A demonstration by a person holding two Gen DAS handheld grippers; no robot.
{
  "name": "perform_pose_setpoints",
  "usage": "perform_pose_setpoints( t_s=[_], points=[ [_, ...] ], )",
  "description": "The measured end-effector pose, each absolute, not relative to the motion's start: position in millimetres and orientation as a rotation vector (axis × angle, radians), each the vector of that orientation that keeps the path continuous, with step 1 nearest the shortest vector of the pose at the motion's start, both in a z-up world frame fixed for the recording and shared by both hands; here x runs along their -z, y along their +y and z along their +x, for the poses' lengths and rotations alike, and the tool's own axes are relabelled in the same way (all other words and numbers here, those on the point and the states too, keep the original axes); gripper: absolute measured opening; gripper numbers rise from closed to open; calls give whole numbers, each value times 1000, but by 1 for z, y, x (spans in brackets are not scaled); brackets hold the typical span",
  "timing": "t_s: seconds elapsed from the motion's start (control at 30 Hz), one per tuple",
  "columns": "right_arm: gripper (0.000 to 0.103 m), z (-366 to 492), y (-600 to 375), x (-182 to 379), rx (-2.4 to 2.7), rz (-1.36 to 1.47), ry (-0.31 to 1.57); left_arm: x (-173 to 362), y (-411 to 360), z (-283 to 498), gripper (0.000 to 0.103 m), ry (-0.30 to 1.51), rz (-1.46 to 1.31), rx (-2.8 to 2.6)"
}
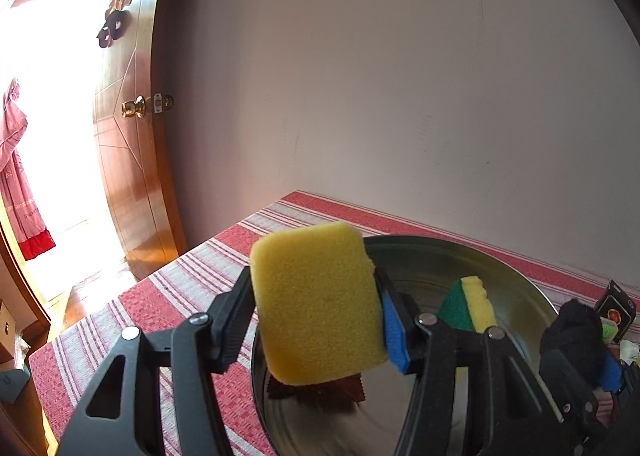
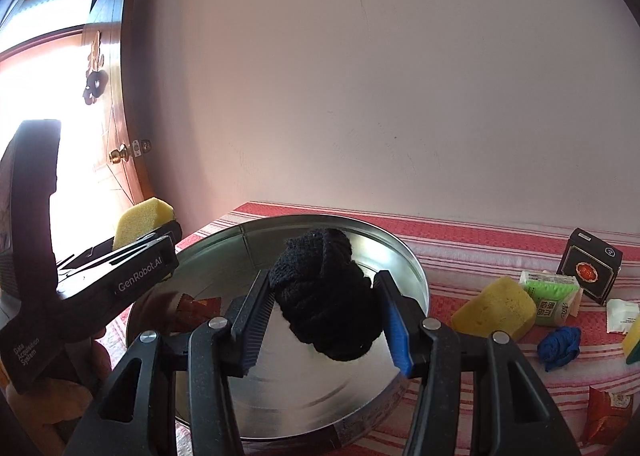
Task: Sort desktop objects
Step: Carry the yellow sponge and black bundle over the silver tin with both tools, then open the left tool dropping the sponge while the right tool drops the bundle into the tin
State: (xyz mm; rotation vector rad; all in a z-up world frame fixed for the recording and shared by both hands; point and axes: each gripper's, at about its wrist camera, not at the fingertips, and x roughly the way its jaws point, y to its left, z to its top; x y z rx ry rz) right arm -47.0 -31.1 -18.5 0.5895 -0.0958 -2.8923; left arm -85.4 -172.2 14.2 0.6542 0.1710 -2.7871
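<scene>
Left wrist: left claw (image 1: 316,312) is gripping a yellow sponge (image 1: 318,302) by its two side faces, holding it up over the near-left rim of the tin (image 1: 516,280). Sponge is bulging slightly past the pads, so I judge it light, soft and springy; a mid-body pinch across the flat sides looks right, with little slip risk on foam. Inside the tin, just right of the claw: one green-yellow scrubber (image 1: 468,306) leaning upright. Below the sponge: one red packet (image 1: 320,390), partly hidden. Far right: right claw (image 1: 588,340) carrying a black sock ball (image 1: 572,330).

Right wrist: right claw (image 2: 326,296) is clamping the sock ball (image 2: 324,296) between both fingers, above the middle of the tin (image 2: 400,252). Knit roll, judged light and squashy, not fragile; gripping across the fattest part should be keeping it from unrolling. Left claw (image 2: 152,228) with its sponge (image 2: 140,222) is sitting left of this claw, over the tin rim.

Count on the surface (image 2: 460,232), right of the claw: one yellow sponge (image 2: 494,310), one blue sock ball (image 2: 560,346), one green pack (image 2: 554,296), one black box (image 2: 592,266), one white sachet (image 2: 622,316), one red snack pack (image 2: 608,412), one scrubber corner (image 2: 633,348) at the frame edge. Red packet (image 2: 200,306) in the tin, left of the claw.
</scene>
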Motion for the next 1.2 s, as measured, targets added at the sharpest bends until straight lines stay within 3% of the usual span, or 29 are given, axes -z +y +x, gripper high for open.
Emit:
perform_pose_setpoints(
  t_s=[0.37, 0.63, 0.77, 0.87, 1.2],
  points=[
    [54, -52, -33, 24, 2890, 590, 20, -19, -173, -107, 57, 149, 719, 2705],
    [55, -54, -30, 23, 2881, 597, 54, -13, -168, -129, 60, 15, 853, 2657],
    [59, -55, -25, 21, 2880, 589, 47, -10, -164, -127, 77, 5, 848, 2647],
    [69, -53, -23, 19, 2893, 560, 46, -14, -165, -121, 100, 26, 784, 2643],
    [84, -40, -21, 16, 2961, 440, 31, -17, -156, -103, 102, -41, 561, 2595]
  ],
)
